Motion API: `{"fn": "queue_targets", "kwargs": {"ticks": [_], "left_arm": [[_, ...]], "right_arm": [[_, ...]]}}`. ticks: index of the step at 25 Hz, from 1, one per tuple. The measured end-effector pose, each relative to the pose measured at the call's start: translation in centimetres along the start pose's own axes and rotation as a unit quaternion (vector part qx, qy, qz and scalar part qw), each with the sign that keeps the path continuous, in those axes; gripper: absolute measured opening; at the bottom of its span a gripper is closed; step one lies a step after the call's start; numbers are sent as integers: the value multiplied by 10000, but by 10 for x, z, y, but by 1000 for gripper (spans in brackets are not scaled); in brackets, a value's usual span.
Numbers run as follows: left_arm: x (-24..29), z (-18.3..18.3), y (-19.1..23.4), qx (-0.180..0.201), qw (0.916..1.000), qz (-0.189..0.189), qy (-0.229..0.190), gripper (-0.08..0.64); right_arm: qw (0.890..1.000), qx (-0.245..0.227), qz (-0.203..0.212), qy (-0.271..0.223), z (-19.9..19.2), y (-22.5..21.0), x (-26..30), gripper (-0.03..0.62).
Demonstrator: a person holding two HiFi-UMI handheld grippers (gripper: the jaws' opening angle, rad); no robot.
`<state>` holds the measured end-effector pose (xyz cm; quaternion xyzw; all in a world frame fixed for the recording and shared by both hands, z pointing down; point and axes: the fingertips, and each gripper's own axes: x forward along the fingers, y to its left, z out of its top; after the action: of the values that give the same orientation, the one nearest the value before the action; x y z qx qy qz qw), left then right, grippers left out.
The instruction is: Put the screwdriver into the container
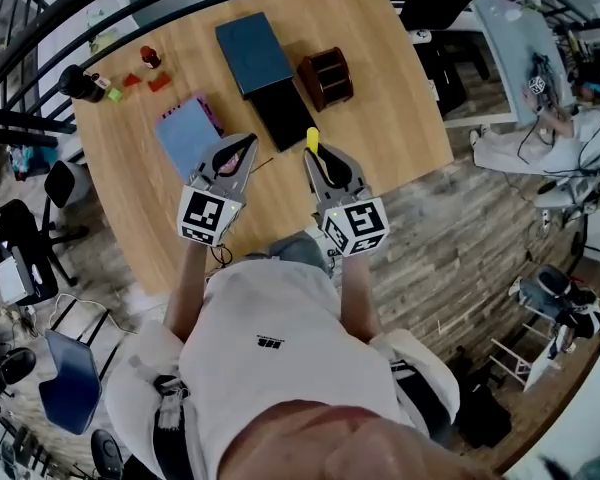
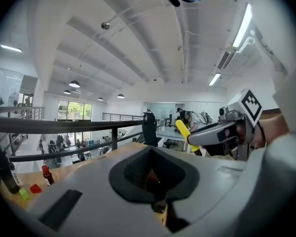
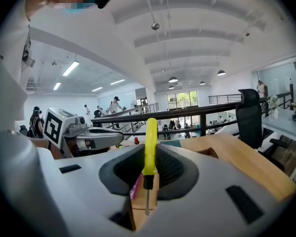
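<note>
Now, the right gripper's jaws were clamped on the screwdriver. They gripped it near the foot of its yellow handle, which stuck out past the jaw tips, while the thin shaft ran back between them. Beside it, the left gripper had its jaws drawn close together with nothing between them. Both forearms reached forward from the person's body, holding the grippers side by side over the near part of the wooden table, pointing away. The brown container stood farther across the table, beyond the right gripper and well apart from the screwdriver.
</note>
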<state>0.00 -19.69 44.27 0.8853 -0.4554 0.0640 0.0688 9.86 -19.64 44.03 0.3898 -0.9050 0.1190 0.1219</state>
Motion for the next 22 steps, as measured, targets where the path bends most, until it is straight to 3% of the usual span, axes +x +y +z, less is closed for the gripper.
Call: {"fn": "queue_targets", "kwargs": {"ticks": [22], "left_arm": [[62,-53,36,-487,9961,605,409,3]], "right_arm": [[9940,-84,810,733,-40,-46,79,60]]}}
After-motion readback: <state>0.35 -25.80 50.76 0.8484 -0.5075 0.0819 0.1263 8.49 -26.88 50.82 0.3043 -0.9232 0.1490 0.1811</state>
